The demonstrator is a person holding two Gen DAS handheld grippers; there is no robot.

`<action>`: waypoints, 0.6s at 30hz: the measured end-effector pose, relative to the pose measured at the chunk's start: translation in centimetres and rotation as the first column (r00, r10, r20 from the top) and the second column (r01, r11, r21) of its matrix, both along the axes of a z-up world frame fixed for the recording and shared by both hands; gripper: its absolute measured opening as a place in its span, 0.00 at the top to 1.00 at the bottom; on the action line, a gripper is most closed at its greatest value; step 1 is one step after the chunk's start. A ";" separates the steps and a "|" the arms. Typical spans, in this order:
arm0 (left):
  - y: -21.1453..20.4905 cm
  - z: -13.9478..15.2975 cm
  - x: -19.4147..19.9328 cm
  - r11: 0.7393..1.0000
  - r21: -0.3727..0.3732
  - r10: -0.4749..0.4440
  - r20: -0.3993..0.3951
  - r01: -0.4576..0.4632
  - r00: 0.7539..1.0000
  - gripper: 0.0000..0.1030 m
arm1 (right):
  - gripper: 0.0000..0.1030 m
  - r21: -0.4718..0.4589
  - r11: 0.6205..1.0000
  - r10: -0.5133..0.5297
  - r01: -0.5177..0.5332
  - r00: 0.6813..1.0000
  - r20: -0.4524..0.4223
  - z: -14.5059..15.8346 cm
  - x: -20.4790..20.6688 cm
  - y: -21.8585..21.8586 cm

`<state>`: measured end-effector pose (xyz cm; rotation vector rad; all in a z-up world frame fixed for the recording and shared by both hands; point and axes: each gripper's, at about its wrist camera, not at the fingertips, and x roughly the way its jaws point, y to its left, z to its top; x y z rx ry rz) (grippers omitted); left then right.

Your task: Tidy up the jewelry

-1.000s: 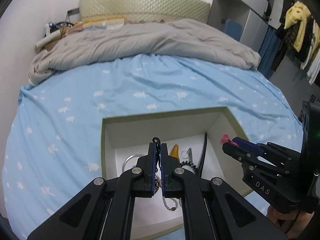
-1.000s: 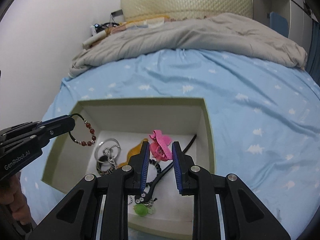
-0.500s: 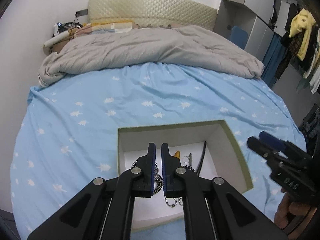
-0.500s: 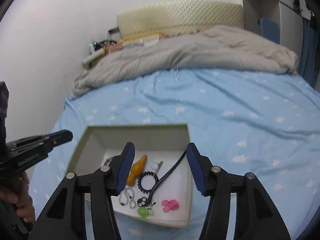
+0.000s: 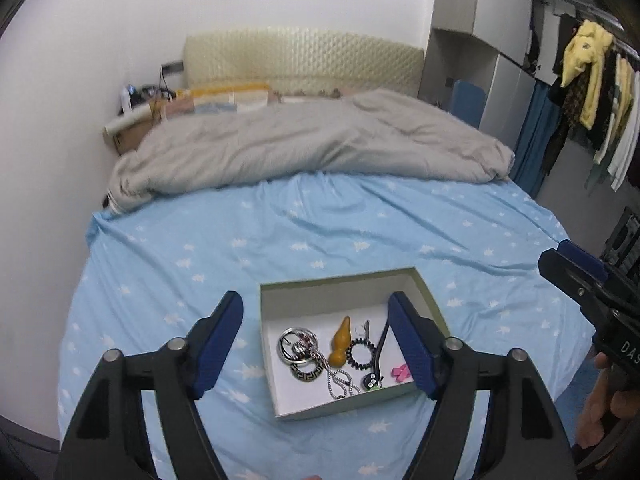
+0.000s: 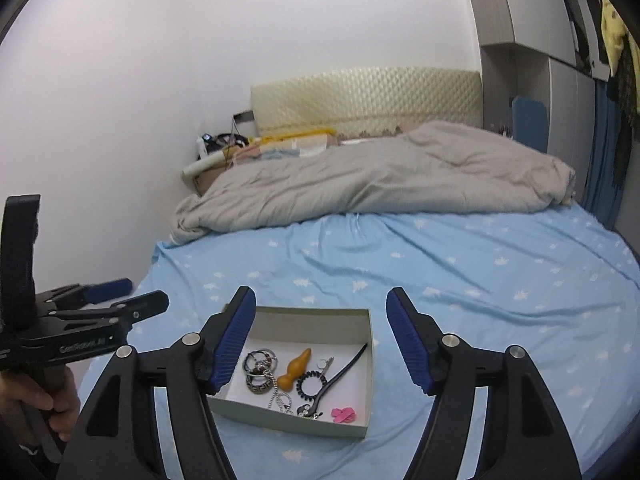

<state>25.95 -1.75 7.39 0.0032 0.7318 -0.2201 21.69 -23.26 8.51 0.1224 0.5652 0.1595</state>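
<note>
A shallow white box [image 5: 332, 300] [image 6: 308, 313] lies on the blue sheet [image 5: 280, 240]. In it are silver rings [image 5: 297, 345], an amber gourd pendant [image 5: 341, 342] [image 6: 296, 368], a black hair tie [image 5: 362, 354], a ball chain and a pink hair clip [image 5: 402, 372] [image 6: 343, 414]. My left gripper [image 5: 315, 300] hangs well above the box, its jaws opening with nothing between them. My right gripper [image 6: 321, 294] is likewise high over the box, its jaws opening and empty. Each shows in the other's view: the left gripper [image 6: 148, 293] at the left edge, the right gripper [image 5: 560, 256] at the right edge.
A grey duvet [image 5: 320, 144] is bunched across the far half of the bed before a padded headboard [image 5: 300, 64]. The white wall runs along the left. A wardrobe and hanging clothes [image 5: 588, 80] stand on the right. Clutter sits in the far left corner.
Both grippers have risen and drawn back from the box. The right one let go of the pink clip, which now lies in the box. The left jaws, shut before, now stand wide.
</note>
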 end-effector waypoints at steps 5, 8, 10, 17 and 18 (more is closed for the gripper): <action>0.6 2.7 -2.6 1.000 -0.011 0.000 0.035 0.000 0.999 0.21 | 0.31 -0.006 1.000 0.007 -0.007 0.999 0.039 1.9 -2.6 0.4; 1.0 4.2 -4.4 1.000 -0.025 0.013 0.069 -0.012 0.998 0.12 | 0.24 -0.010 1.000 0.001 -0.001 0.998 0.059 2.5 -4.1 0.6; 1.1 5.0 -5.4 1.000 -0.027 0.016 0.092 -0.013 0.996 0.10 | 0.19 -0.016 1.000 0.005 -0.004 0.998 0.063 2.6 -4.9 0.8; 1.5 5.6 -8.6 0.999 -0.030 0.019 0.123 -0.015 0.992 0.00 | 0.01 -0.043 0.999 -0.030 0.033 0.996 0.089 2.2 -8.0 0.9; 1.5 5.4 -9.0 1.000 -0.026 0.015 0.118 -0.012 0.993 0.00 | 0.01 -0.040 0.999 -0.032 0.035 0.996 0.086 2.0 -8.3 0.8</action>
